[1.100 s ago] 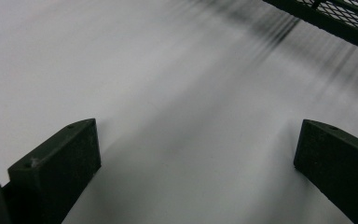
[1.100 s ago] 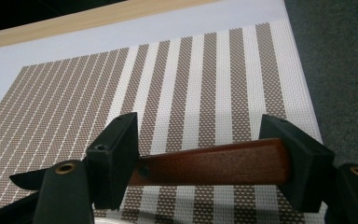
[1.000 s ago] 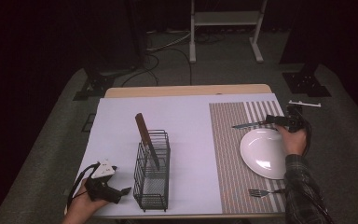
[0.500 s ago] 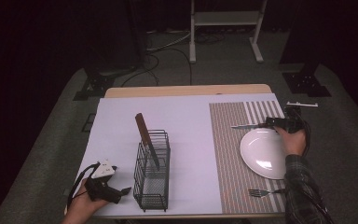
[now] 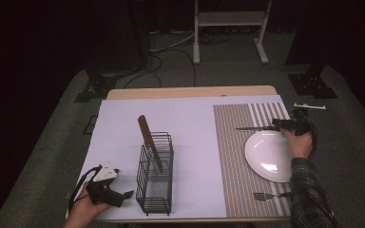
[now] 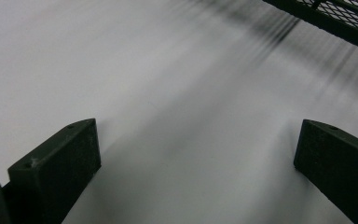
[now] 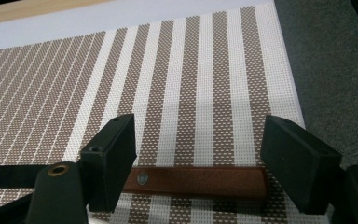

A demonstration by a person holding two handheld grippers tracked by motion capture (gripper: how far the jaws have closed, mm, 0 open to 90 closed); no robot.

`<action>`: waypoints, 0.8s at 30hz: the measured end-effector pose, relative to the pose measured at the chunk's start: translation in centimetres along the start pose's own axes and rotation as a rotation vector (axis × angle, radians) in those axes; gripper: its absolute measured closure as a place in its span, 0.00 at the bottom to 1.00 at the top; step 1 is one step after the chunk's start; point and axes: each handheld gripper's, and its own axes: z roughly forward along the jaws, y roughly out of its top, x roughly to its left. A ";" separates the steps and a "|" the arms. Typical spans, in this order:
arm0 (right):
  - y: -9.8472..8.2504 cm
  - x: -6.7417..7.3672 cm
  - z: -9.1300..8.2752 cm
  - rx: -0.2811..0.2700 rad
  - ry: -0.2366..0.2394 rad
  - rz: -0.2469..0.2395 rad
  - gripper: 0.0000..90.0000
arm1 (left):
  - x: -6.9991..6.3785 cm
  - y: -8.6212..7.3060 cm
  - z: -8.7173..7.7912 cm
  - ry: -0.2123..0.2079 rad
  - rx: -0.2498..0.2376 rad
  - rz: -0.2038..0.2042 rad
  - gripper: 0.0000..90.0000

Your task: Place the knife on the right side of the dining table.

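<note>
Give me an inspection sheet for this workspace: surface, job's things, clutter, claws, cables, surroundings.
Surface: wooden table under a white sheet, with a striped mat on its right side.
Job's things: knife with a brown handle lying flat on the mat beyond the plate; fork on the mat near the front edge.
Clutter: wire rack with a second knife leaning in it.
Claws: right claw open, jaws either side of the knife handle, not pressing it; left claw open over bare sheet beside the rack.
Cables: one loops from the left claw; more on the floor behind the table.
Surroundings: dark room, grey carpet, white metal stand behind.
</note>
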 end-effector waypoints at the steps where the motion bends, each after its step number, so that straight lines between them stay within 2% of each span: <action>1: 0.0 0.0 -0.1 -0.006 0.001 0.000 0.28 | 0.0 0.0 0.0 0.000 0.000 0.000 0.00; 3: -0.1 0.2 -0.3 -0.011 0.007 -0.005 0.28 | 0.0 0.0 0.0 0.000 0.000 0.000 0.00; 8: -0.2 1.4 -0.8 -0.022 0.031 -0.061 0.24 | 0.0 0.0 0.0 0.000 0.000 0.000 0.00; 16: 0.0 4.0 -1.6 -0.039 0.058 -0.177 0.11 | 0.0 0.0 0.0 0.001 0.000 0.001 0.00; 24: -0.6 8.4 -3.2 -0.052 0.135 -0.309 0.02 | 0.0 0.0 0.0 0.001 0.000 0.002 0.00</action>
